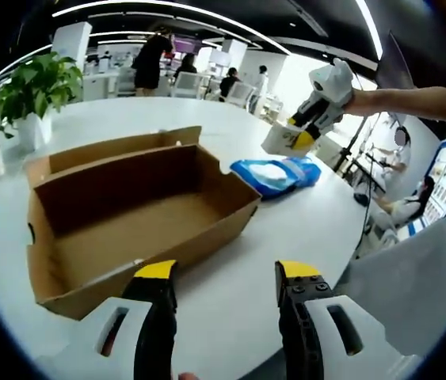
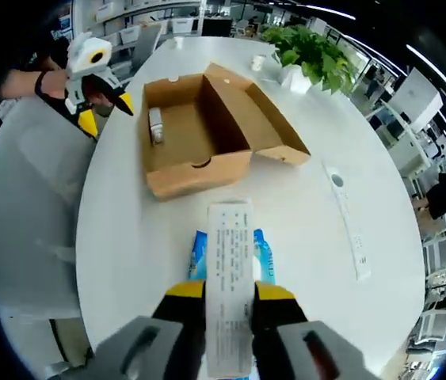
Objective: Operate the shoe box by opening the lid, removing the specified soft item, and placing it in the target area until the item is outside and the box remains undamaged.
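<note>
- In the left gripper view, the left gripper (image 1: 226,277) stood with its two yellow-tipped jaws wide apart and nothing between them.
- Just beyond the left jaw lay the shoe box (image 1: 131,218), open, its lid folded back on the far side; the part of its floor that showed was bare.
- The box rested on a white round table (image 1: 286,229), whose bare surface ran under and ahead of both jaws.
- Farther out, past the right jaw and just beside the box's far right corner, a blue soft pack (image 1: 276,174) lay flat on the table, outside the box.
- Above that pack the right gripper (image 1: 292,138) hung in the air with a white slip of paper at its jaws.
- A potted plant (image 1: 36,95) stood on the table far off to the left of the jaws, beyond the box.
- In the right gripper view, the right gripper (image 2: 229,294) had its jaws closed on a long white printed paper slip (image 2: 230,277) that ran forward from between them.
- The blue pack (image 2: 203,255) lay under the slip, right ahead of the jaw tips.
- The open box (image 2: 199,131) sat farther ahead, with a small pale object (image 2: 155,125) inside near its left wall.
- The left gripper (image 2: 104,107) hovered off to the left of the box, jaws parted.
- A long white flat object (image 2: 348,214) lay on the table to the right of the jaws.
</note>
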The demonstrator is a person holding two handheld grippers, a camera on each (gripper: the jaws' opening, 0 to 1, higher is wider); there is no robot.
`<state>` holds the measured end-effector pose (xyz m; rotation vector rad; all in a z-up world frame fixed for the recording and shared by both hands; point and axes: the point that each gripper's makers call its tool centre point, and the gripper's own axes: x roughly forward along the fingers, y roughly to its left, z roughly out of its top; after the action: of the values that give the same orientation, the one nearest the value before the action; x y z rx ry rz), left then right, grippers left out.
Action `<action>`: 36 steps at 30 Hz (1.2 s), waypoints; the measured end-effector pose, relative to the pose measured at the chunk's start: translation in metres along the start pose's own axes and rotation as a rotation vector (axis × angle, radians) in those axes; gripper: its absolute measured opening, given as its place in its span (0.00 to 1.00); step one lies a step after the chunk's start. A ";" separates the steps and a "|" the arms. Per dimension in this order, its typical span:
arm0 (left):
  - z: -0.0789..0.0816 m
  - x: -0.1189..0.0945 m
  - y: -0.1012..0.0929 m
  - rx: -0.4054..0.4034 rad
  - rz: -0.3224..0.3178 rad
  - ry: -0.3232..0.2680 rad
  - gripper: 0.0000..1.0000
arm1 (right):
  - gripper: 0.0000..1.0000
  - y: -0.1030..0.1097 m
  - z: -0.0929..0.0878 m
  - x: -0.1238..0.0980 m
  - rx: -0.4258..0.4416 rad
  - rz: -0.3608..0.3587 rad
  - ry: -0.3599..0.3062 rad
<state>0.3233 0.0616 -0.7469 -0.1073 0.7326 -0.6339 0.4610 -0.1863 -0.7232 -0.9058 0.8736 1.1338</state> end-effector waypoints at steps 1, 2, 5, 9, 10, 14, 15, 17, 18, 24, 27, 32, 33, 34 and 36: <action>-0.001 0.000 -0.001 0.003 0.001 0.003 0.50 | 0.17 -0.001 -0.005 -0.001 0.006 -0.001 0.001; -0.001 0.001 -0.003 0.006 0.000 0.006 0.50 | 0.17 -0.001 -0.011 -0.003 0.014 -0.002 0.004; -0.003 0.002 -0.009 0.019 -0.005 0.016 0.50 | 0.17 -0.002 -0.026 -0.006 0.035 -0.009 0.010; -0.004 0.002 -0.012 0.024 -0.009 0.022 0.50 | 0.17 -0.003 -0.046 -0.009 0.061 -0.013 0.021; -0.005 0.002 -0.013 0.028 -0.009 0.026 0.50 | 0.17 -0.004 -0.050 -0.010 0.067 -0.016 0.022; -0.008 0.003 -0.014 0.033 -0.010 0.036 0.50 | 0.17 -0.006 -0.064 -0.013 0.082 -0.021 0.028; -0.008 0.003 -0.014 0.034 -0.009 0.038 0.50 | 0.17 -0.007 -0.068 -0.014 0.085 -0.023 0.030; -0.008 0.003 -0.013 0.033 -0.008 0.037 0.50 | 0.17 -0.008 -0.075 -0.016 0.096 -0.026 0.031; -0.008 0.003 -0.013 0.031 -0.008 0.037 0.50 | 0.17 -0.008 -0.079 -0.017 0.100 -0.027 0.033; -0.011 0.005 -0.013 0.045 -0.003 0.048 0.50 | 0.17 -0.011 -0.097 -0.021 0.121 -0.033 0.044; -0.011 0.007 -0.016 0.053 -0.011 0.054 0.50 | 0.17 -0.012 -0.106 -0.021 0.124 -0.033 0.052; -0.011 0.009 -0.017 0.060 -0.013 0.057 0.50 | 0.17 -0.016 -0.120 -0.024 0.135 -0.036 0.060; -0.011 0.009 -0.017 0.063 -0.013 0.058 0.50 | 0.17 -0.018 -0.123 -0.024 0.136 -0.036 0.062; -0.011 0.009 -0.017 0.063 -0.012 0.059 0.50 | 0.17 -0.019 -0.124 -0.024 0.137 -0.036 0.063; -0.010 0.009 -0.017 0.065 -0.011 0.060 0.50 | 0.17 -0.021 -0.127 -0.024 0.140 -0.038 0.063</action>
<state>0.3131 0.0438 -0.7546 -0.0322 0.7685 -0.6730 0.4625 -0.3149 -0.7461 -0.8424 0.9707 1.0028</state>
